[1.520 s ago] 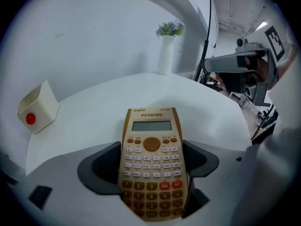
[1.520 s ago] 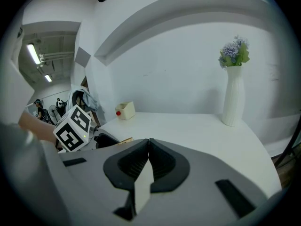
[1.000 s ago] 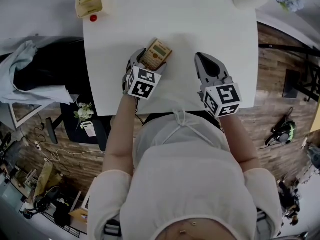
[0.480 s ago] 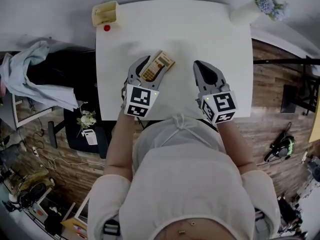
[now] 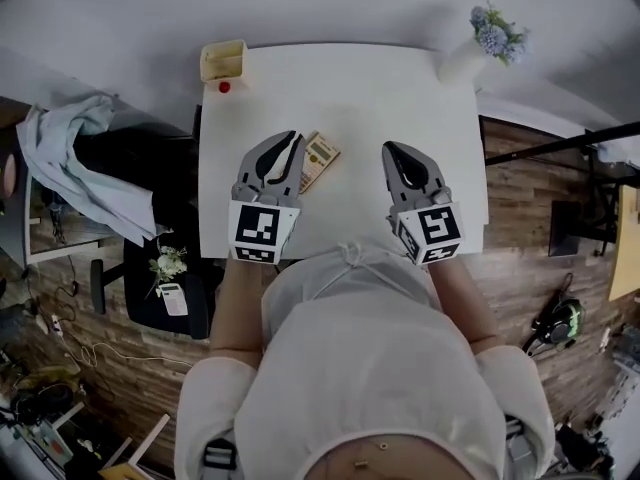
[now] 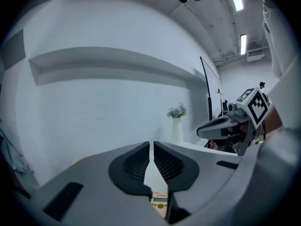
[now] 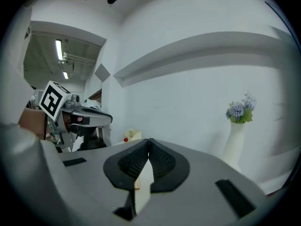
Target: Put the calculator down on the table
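One calculator point(image 5: 318, 160), tan, lies flat on my white table point(image 5: 400, 88), seen just beside my left gripper point(image 5: 290, 140), whose jaws are closing, almost together, with nothing between them. My right gripper point(image 5: 392, 151) has its jaws pressed together, empty. The calculator's print is too small to read. Also on the table: one vase of blue flowers point(image 5: 470, 53), one yellow box point(image 5: 224, 60), one small red item point(image 5: 224, 87). White wall; wood-plank floor point(image 5: 520, 218).

No words, brands or numbers could be read anywhere. The left cube point(image 5: 258, 232) and the right cube point(image 5: 428, 230) bore only black-and-white square markers, without letters. The calculator point(image 5: 318, 158) on the counter point(image 5: 360, 88) showed a display and keys too small to make out.
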The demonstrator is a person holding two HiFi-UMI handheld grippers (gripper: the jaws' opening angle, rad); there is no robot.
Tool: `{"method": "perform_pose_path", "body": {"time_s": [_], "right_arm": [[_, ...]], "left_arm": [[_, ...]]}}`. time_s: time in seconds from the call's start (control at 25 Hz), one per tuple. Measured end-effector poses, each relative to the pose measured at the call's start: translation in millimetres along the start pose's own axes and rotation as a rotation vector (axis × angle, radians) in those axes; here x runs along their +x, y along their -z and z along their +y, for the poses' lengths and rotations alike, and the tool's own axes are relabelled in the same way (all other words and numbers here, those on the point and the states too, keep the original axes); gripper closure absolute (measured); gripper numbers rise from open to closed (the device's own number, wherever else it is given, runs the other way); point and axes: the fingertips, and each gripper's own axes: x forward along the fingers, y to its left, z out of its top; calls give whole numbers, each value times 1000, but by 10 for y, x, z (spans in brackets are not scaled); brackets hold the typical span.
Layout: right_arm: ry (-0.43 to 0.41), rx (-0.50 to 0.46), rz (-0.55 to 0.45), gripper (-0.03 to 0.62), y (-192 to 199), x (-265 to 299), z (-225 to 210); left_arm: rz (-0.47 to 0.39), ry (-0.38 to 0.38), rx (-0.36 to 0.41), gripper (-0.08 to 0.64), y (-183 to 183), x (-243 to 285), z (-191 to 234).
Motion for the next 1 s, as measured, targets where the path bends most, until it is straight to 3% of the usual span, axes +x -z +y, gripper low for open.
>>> {"method": "perform_pose_path", "body": {"time_s": [0.16, 0.48, 1.0], "right_arm": [[-2, -57, -50, 586, -209, -109, 3], [7, -101, -182, 588, -542, -326, -40], [0, -75, -159, 591, -462, -409, -78]], "left_arm": [[-62, -18, -58, 531, -214, -154, 53], [-130, 26, -43, 534, -449, -389, -66], [-129, 24, -38, 534, -498, -371, -111]]}}
